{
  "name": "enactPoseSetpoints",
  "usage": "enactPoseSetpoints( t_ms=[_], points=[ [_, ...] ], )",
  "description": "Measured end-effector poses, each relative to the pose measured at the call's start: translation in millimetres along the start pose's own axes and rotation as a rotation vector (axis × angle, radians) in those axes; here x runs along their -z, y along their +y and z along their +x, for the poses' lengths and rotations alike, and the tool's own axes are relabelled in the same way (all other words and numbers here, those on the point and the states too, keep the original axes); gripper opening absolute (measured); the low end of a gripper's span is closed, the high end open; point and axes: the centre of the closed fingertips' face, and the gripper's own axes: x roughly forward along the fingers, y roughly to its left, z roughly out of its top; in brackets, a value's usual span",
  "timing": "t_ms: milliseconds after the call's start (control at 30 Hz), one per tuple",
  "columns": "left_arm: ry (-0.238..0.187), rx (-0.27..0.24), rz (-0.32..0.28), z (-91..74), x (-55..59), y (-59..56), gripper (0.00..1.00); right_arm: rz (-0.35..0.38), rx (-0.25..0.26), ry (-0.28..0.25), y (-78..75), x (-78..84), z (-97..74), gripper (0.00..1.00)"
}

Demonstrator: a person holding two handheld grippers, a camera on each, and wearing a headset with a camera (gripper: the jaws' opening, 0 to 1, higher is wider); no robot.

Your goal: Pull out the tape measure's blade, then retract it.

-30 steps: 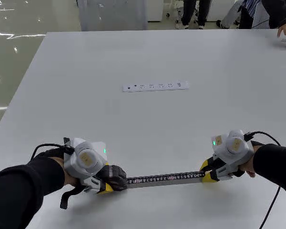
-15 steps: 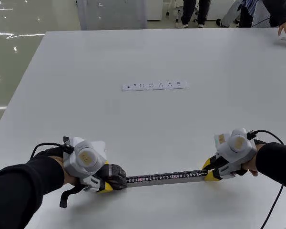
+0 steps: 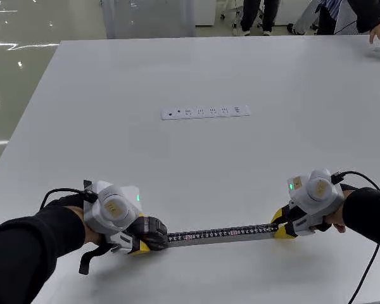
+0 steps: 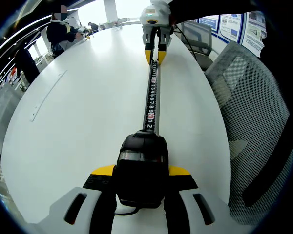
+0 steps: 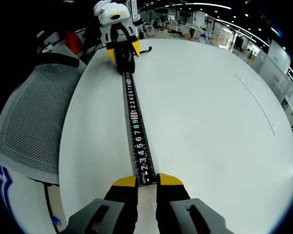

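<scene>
Holding case: left gripper [image 3: 144,240] was clamped on the case [image 4: 140,165] from both sides, at 7 o'clock on the surface [image 3: 209,171].
Right gripper [image 3: 279,225]: pinched the blade's tip, jaws nearly together, at 4 o'clock on the surface.
Blade [image 3: 221,235]: drawn out, numbers up, spanning straight between the two grippers; whether it touched the surface or hung just above it could not be told.
Long axis: ran 9 to 3 o'clock in the head view; in the right gripper view it ran dead ahead, with the case at 12 o'clock.
Stage: pull-out looked largely done; retraction was not yet done.
Next move: probably turned on the right gripper riding that axis toward the case while the left anchored it.
Risk: a freed tip might whip back.
</scene>
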Motion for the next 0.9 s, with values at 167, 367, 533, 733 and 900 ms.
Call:
enactPoseSetpoints(
  t_ms=[167,367,533,733,900],
  points=[
    [-0.002,0.002,0.004,0.4,-0.5,1.2,0.32,-0.029,-0.01,0.027,1.2,-1.1,1.2,0.1],
    [0.002,0.018,0.011,0.8,-1.3,2.1,0.33,-0.03,-0.012,0.048,1.1,-0.2,1.2,0.11],
    [0.009,0.013,0.026,1.6,-0.7,2.8,0.33,-0.053,-0.007,0.054,1.9,-0.6,1.2,0.12],
    [0.017,0.011,0.009,0.6,2.0,2.9,0.34,-0.073,-0.008,0.061,2.6,-1.0,1.3,0.12],
    [0.028,0.016,0.009,-0.2,3.0,3.9,0.34,-0.11,-0.012,0.089,3.7,-0.5,1.6,0.12]
  ],
)
